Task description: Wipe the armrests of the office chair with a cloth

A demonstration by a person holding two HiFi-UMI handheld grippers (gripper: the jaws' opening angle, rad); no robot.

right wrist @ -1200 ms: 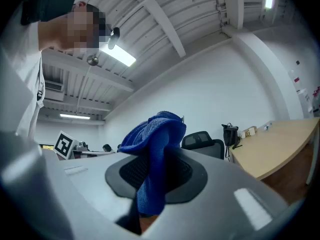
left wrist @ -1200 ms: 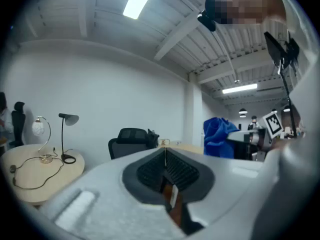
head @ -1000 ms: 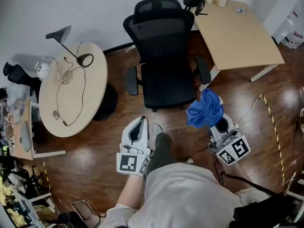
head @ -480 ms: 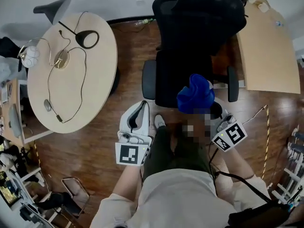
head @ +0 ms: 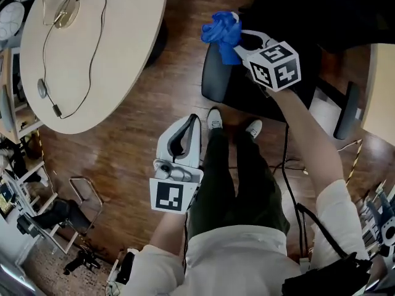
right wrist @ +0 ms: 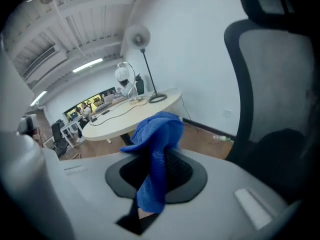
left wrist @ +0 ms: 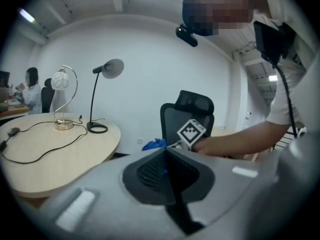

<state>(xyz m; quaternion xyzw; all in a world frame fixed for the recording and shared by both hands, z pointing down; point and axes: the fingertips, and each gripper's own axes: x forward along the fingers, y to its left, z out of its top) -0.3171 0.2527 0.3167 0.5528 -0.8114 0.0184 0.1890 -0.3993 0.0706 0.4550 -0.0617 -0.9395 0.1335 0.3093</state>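
The right tool [head: 242, 42] is clamped on a bunched blue cloth [head: 223, 31], a fold of it hanging down between the jaws in the right gripper view. The person's arm reaches forward and holds the cloth over the far end of one armrest [head: 213, 79] of the black office chair [head: 321, 17]; whether cloth and armrest touch cannot be told. The chair's other armrest [head: 345, 111] lies well apart at the right. The left tool [head: 188, 128] hangs low beside the person's leg with its jaws together and nothing between them. A round pale surface [head: 117, 48] carrying a cable [head: 49, 73] stands to the left of the chair.
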